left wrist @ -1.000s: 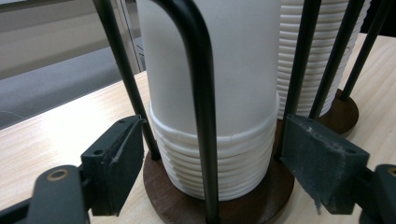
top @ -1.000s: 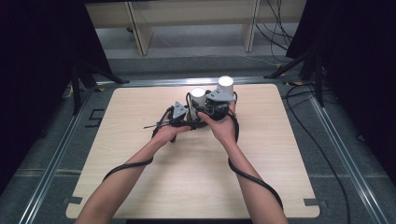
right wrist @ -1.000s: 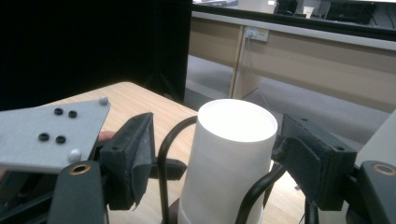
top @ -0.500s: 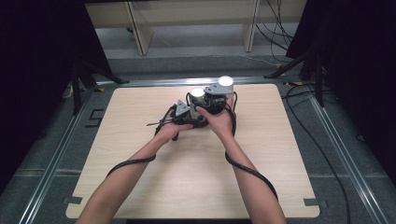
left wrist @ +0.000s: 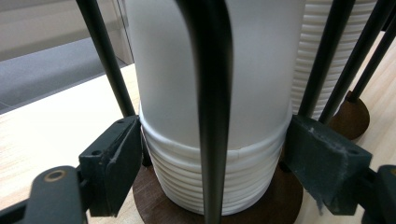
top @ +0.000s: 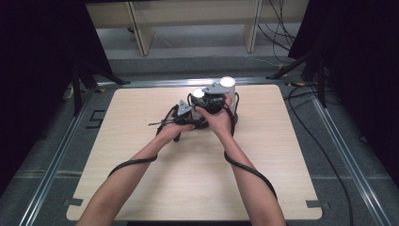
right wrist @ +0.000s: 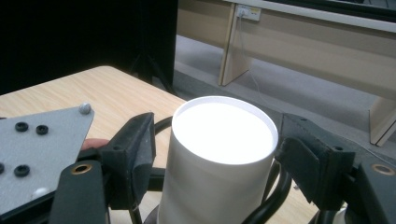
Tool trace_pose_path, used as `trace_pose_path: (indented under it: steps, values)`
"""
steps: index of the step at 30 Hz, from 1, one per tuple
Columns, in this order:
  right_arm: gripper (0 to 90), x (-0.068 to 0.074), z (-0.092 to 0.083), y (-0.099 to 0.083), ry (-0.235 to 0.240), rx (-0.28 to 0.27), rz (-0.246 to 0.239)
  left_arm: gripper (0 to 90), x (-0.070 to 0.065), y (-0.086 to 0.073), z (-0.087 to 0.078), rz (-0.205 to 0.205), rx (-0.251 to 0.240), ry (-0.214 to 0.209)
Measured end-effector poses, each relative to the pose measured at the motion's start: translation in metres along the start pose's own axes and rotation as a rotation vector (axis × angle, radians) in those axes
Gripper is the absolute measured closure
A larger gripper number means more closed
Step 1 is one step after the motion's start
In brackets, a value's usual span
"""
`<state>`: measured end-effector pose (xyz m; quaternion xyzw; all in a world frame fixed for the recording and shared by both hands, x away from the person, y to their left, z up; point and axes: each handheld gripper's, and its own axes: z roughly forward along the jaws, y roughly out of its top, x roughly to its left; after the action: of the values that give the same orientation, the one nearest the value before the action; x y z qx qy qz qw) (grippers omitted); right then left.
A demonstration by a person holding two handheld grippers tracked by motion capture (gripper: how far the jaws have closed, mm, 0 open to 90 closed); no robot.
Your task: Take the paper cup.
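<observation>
Left gripper: its two black pads stand either side of a stack of white cups near the stack's base, apparently touching the ribbed rims; whether they press cannot be told. Its jaws have just been opening slightly, with the stack between them. The stack sits on one round brown base inside a cage of black rods; six rods can be counted in the left gripper view, some of them belonging to a second holder behind. That second holder carries another ribbed stack of cups on its own brown base, just beside the first.

Right gripper: its two pads flank the rim of the top cup of one stack. A narrow gap shows on the left side; the right pad is at or very near the rim. Its jaws have just been closing, with the cup between them. One grey plate of the left gripper lies to its left.

High view: two hands, left hand and right hand, work close together at the far middle of one wooden table. Two white cup tops show there, one beside the grippers and one just behind.
</observation>
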<state>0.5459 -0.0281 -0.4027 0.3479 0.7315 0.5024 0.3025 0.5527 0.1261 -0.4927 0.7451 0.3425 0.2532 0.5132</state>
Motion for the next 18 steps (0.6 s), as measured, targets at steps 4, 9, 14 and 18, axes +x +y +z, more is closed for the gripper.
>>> trace_pose_path:
  steps: [4, 9, 14, 18]
  values:
    - [30.6, 0.0005, 0.0044, -0.0008, -0.009, -0.010, 0.010, 19.9, -0.0001, 0.0002, -0.0009, -0.004, 0.002, -0.007]
    - [31.3, 0.0008, 0.0060, 0.0001, -0.013, 0.010, 0.005, 20.0, 0.0000, 0.0003, -0.0010, -0.004, 0.002, -0.007]
    - [33.2, 0.0002, 0.0092, -0.0005, -0.021, 0.012, 0.005, 20.0, 0.0004, 0.0001, -0.0016, 0.003, 0.005, -0.011]
    - [33.3, 0.0020, 0.0111, -0.0011, -0.039, 0.005, 0.006, 20.1, 0.0003, 0.0001, -0.0016, 0.004, 0.005, -0.013]
